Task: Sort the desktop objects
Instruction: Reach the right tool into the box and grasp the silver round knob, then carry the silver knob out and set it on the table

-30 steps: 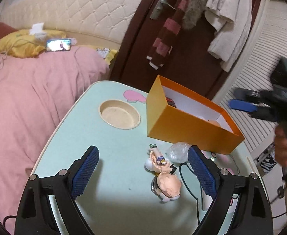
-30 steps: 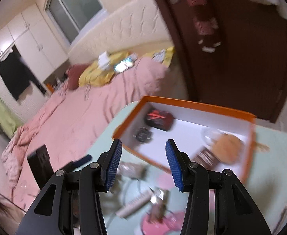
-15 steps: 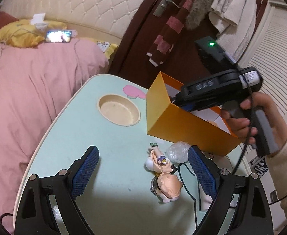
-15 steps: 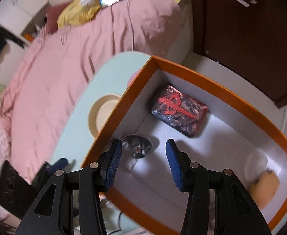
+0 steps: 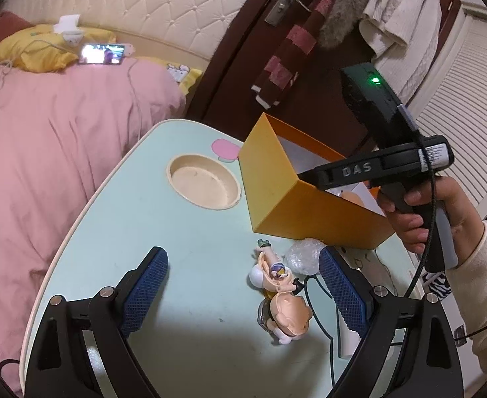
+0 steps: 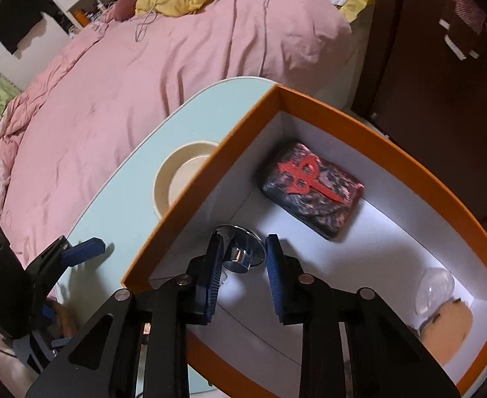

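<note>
Inside the orange box [image 6: 326, 109], low centre of the right view, a shiny metal piece [image 6: 240, 250] sits between the right gripper's [image 6: 241, 275] narrowly parted fingers, untouched. Left gripper [image 5: 243, 290] hangs wide over the table [image 5: 137, 205], figurine [image 5: 278, 293] between.

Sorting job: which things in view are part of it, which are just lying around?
Job: orange box; figurine; plastic wrap; metal knob and patterned case in the box; left tool; right tool.
Lying about: phone; pink blanket; door.
</note>
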The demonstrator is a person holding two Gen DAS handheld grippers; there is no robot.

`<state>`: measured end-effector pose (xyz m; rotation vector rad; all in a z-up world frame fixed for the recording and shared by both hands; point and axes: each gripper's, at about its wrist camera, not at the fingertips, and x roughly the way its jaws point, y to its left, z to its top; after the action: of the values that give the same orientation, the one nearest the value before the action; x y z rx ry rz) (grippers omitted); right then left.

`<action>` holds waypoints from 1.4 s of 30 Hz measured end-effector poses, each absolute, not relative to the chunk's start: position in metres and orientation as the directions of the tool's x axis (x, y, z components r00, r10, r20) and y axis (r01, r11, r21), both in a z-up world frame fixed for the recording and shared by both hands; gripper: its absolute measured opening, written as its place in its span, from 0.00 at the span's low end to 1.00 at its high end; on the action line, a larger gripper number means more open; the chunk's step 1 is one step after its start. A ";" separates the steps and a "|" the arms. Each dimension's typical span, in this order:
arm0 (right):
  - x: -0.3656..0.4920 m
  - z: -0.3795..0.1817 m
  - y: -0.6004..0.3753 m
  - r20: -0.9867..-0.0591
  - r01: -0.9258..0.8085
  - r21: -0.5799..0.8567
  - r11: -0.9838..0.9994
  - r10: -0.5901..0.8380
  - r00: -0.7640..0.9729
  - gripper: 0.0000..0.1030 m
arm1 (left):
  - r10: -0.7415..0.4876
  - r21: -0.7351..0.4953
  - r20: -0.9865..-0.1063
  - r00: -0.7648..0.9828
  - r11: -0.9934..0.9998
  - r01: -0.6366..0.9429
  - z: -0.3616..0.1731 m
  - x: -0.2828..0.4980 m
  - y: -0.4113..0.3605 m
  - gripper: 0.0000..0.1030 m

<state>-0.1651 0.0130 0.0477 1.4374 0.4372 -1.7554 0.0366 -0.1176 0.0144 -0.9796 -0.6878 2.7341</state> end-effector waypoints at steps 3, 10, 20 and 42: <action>-0.166 0.061 0.024 -0.904 0.730 0.257 -0.633 -0.424 -0.050 0.26 | 0.290 -0.467 -0.563 -0.774 -0.884 0.008 0.015 0.037 -0.117 0.89; -0.143 0.097 0.077 -0.825 0.656 0.351 -0.668 -0.552 -0.120 0.27 | 0.283 -0.465 -0.569 -0.772 -0.885 0.018 0.014 0.036 -0.117 0.89; -0.065 0.077 0.148 -0.776 0.528 0.458 -0.715 -0.611 -0.154 0.27 | 0.251 -0.450 -0.577 -0.777 -0.892 0.046 0.013 0.036 -0.118 0.89; -0.017 0.028 0.163 -0.727 0.516 0.504 -0.693 -0.662 -0.179 0.27 | 0.184 -0.369 -0.575 -0.797 -0.928 0.052 0.017 0.040 -0.107 0.89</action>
<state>-0.0168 0.1627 0.0280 1.3040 -0.1824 -1.9469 0.0396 -0.1072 0.0169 -0.9729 -0.5732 2.8558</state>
